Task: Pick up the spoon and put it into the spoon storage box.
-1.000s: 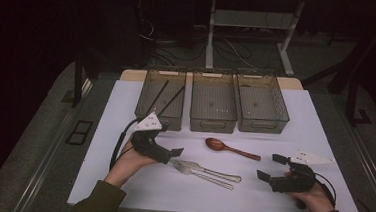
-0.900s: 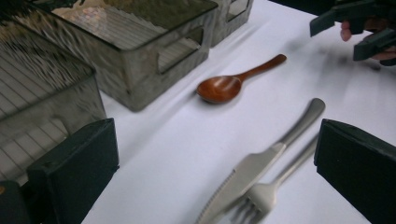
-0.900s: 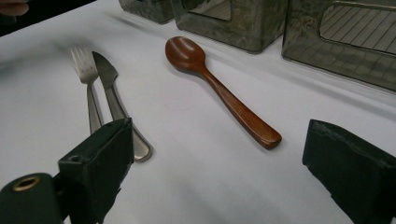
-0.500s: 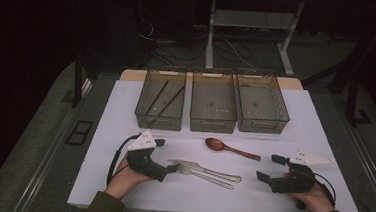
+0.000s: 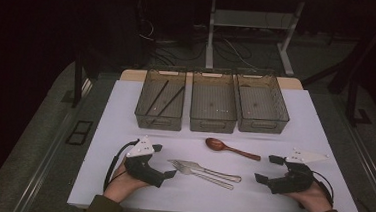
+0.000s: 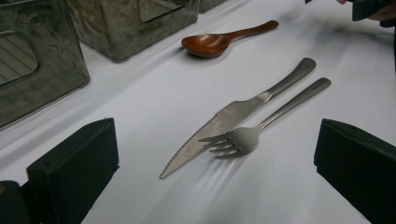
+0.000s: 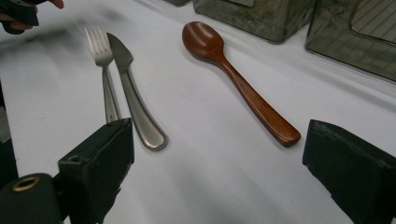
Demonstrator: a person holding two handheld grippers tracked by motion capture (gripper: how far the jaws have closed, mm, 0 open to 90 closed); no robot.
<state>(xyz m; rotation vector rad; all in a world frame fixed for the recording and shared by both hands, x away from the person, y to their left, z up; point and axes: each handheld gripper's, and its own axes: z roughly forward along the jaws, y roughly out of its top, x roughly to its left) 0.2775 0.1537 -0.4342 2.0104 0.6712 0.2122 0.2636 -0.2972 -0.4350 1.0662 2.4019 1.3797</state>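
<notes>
A metal knife [image 5: 212,171] and fork [image 5: 205,178] lie side by side on the white table, tips pointing left. A brown wooden spoon [image 5: 230,148] rests just beyond them. My left gripper [image 5: 163,160] sits left of the cutlery, open and empty. Seen in the left gripper view, the fork [image 6: 261,126] and knife [image 6: 243,109] lie ahead between the wide-apart jaws of that gripper [image 6: 217,163], the spoon [image 6: 219,39] farther off. My right gripper [image 5: 268,169] rests to the right, also open and empty. From the right gripper [image 7: 219,161], the spoon [image 7: 243,88], knife [image 7: 135,102] and fork [image 7: 105,74] lie in front.
Three clear plastic bins stand in a row at the back: the left bin [image 5: 140,113] holds two black sticks [image 5: 162,98], the middle bin [image 5: 212,124] and right bin [image 5: 280,108] look bare. The white mat [image 5: 120,116] ends just behind my hands.
My left gripper has drawn back from near the left bin toward the table's front edge and lowered. The right gripper has hardly shifted. The cutlery has not moved.
</notes>
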